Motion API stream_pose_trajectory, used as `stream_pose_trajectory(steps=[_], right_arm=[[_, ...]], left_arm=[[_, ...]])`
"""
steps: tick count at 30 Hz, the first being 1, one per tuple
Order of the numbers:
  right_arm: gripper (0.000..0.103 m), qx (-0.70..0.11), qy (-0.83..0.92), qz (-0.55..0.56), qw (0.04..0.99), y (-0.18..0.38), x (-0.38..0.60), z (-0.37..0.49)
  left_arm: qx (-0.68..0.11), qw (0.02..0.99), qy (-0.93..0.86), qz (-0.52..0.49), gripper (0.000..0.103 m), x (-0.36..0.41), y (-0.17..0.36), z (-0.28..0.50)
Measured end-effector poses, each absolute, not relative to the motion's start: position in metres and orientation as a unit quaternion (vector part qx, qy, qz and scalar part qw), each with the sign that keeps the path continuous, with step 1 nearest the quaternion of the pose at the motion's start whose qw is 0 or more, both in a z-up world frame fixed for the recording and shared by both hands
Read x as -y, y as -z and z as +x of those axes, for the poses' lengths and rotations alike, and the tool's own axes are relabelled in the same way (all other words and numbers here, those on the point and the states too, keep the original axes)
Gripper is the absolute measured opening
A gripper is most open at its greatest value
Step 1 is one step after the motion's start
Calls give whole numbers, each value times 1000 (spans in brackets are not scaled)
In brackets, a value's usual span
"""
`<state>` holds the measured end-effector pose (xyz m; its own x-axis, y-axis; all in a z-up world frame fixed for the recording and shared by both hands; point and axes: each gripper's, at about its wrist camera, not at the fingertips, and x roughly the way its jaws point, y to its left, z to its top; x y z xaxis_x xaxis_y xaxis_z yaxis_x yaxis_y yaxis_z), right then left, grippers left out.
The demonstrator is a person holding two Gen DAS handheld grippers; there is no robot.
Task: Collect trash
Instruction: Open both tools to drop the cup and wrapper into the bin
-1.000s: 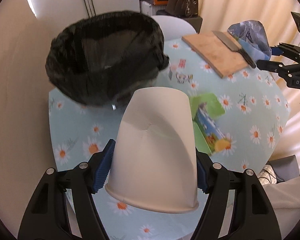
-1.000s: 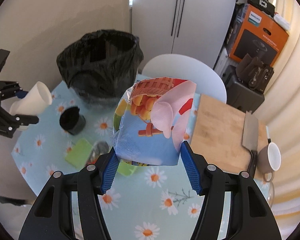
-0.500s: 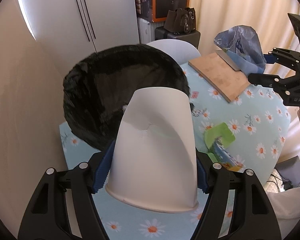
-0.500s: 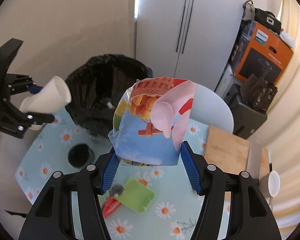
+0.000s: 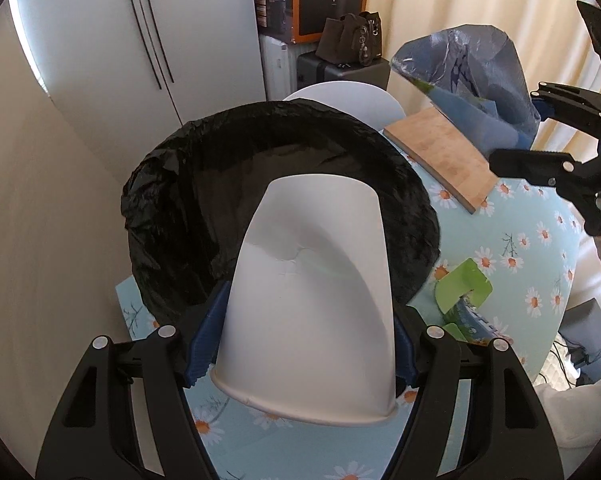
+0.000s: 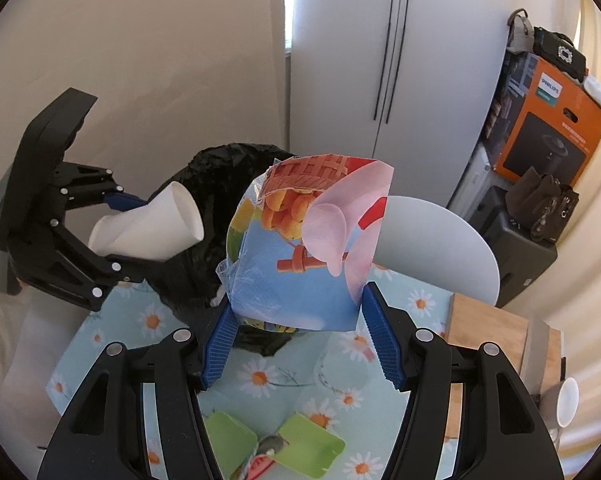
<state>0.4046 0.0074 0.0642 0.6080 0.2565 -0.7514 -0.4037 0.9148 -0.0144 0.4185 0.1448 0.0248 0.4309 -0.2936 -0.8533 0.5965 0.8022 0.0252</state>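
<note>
Left gripper (image 5: 300, 344): jaws pinch a dented white paper cup (image 5: 308, 300), with the black-lined trash bin (image 5: 204, 184) just ahead of them. Right gripper (image 6: 300, 340): jaws pinch a colourful snack bag (image 6: 300, 248); bin beyond, above the daisy-print desk (image 6: 380, 412).

One bin (image 5: 204, 184) lined with a black bag. One crushed white paper cup (image 5: 312, 304). One printed snack bag (image 6: 308, 248). One opened green carton (image 6: 276, 440) lying on the table (image 6: 380, 400). One wooden cutting board (image 5: 440, 152). One white mug (image 6: 566, 402) at the table's edge. Two grippers: left gripper (image 5: 300, 344) and right gripper (image 6: 300, 344). One orange box (image 6: 556, 128). One brown handbag (image 6: 544, 204).
</note>
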Motion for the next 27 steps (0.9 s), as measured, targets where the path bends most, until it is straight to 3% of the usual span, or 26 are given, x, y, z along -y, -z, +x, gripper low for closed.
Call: stream_pose_trajectory(steps=[3,5,6,7,18,27], right_arm=[[59,-404,-191,-86,891,-62,-11,412],[68,-402,-204,-73,889,-62,-13,419],[82,-401,-203,-70,891,-61,-14,421],[87,-390,-194,-70,897,-62,-15,422],[87,-427,-159,-73,887,-31,-11,422],[87,-440,-174,-89,877,-26,-18,406]], left_arm=[[-464,828,277,153,71,-148,-23,432],[-456,832,281,141,88,-153,-22,437],[-453,835,282,135,97,-155,-23,439],[-450,836,288,125,97,-159,-22,439],[-458,831,289,128,97,-171,2,425],[-430,848,275,140,97,-178,-11,398]])
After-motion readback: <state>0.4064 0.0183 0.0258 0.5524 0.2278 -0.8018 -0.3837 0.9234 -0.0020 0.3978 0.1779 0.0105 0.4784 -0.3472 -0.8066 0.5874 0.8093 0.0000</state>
